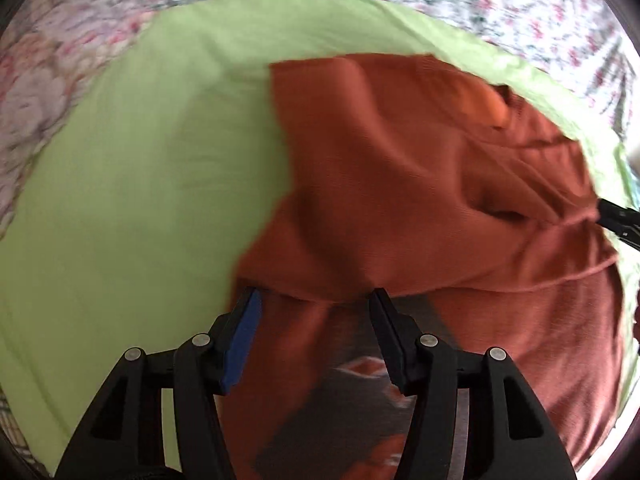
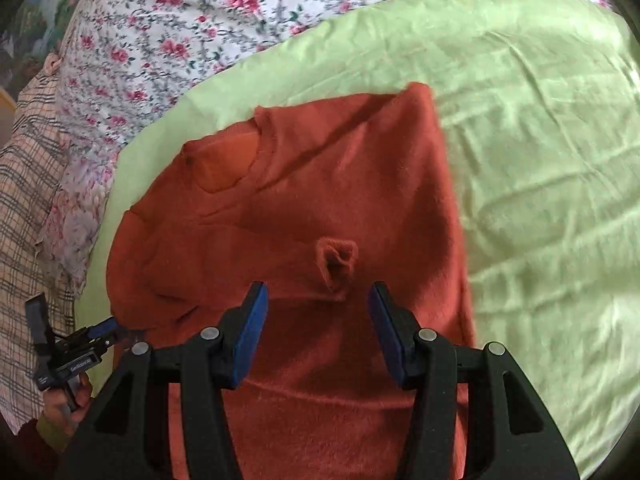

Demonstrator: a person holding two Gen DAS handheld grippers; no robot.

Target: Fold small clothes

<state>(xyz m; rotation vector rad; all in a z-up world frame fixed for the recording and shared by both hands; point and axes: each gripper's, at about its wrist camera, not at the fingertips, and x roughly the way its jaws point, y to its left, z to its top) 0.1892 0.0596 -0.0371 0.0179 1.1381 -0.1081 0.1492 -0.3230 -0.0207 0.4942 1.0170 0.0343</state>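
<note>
Covering the bed: a floral sheet, the widest thing in view, serving only as the base.
Green cloth: spread over the floral sheet as the folding surface; wrinkled, mostly bare on one side.
Rust sweater: lies on the green cloth, one side apparently folded over the body, neckline toward the floral sheet, a cuff resting mid-body, likely a tucked-in sleeve.
Right gripper: jaws wide apart, holding nothing, poised over the sweater just short of the cuff, probably ready to take the next fold.
Left gripper: jaws spread, empty, hovering at the sweater's edge; blur suggests motion.
Checked fabric: beside the sheet, uninvolved.
</note>
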